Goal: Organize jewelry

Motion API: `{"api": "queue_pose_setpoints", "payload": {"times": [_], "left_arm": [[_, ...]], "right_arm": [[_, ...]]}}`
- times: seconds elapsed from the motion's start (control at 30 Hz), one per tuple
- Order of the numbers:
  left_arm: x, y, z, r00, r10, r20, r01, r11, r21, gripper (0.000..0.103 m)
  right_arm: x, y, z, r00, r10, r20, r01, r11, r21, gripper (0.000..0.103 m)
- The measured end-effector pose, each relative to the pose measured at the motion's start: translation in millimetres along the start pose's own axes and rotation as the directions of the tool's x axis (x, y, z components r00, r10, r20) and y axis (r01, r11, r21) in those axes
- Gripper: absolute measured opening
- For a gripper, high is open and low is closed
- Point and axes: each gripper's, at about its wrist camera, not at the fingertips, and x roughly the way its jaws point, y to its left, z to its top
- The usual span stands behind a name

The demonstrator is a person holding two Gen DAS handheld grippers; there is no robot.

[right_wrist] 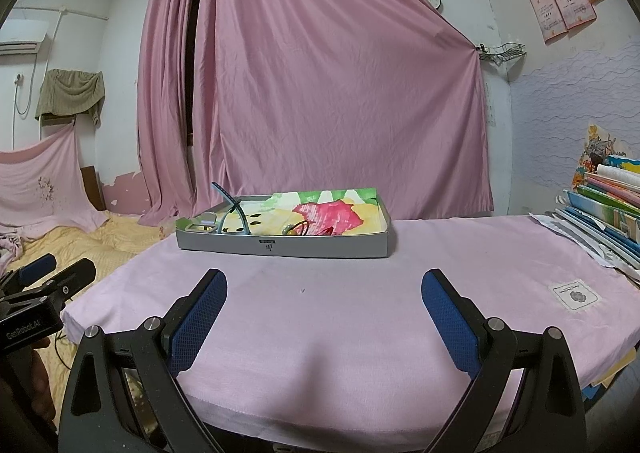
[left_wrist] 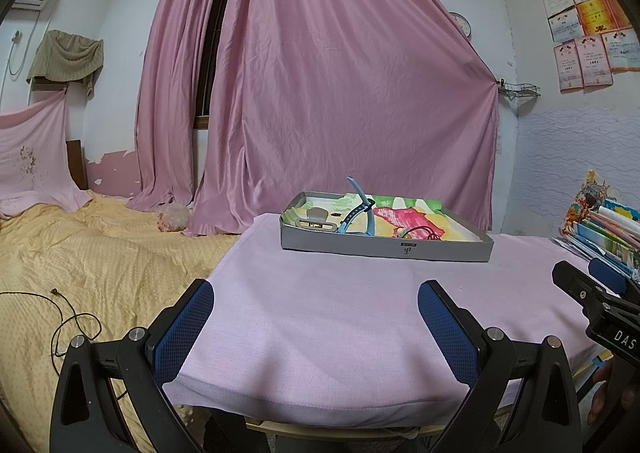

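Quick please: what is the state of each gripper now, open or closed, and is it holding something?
Left gripper: open, holding nothing, above the pink cloth.
Right gripper: open, holding nothing, short of the grey tray.

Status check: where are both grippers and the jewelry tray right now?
Left gripper open, empty. Right gripper open, empty. Jewelry in grey tray ahead on pink cloth. Path clear.
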Motion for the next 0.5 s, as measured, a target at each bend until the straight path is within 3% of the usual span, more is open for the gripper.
{"api": "queue_pose_setpoints", "payload": {"times": [0.5], "left_arm": [[-0.6,-1.2,0.4,1.0,0.002,0.0,-0.002,1.0,0.002,0.102]], "right_arm": [[-0.2,-0.3,-0.9,1.0,0.0,-0.003,0.0,1.0,0.002,0.096]]}}
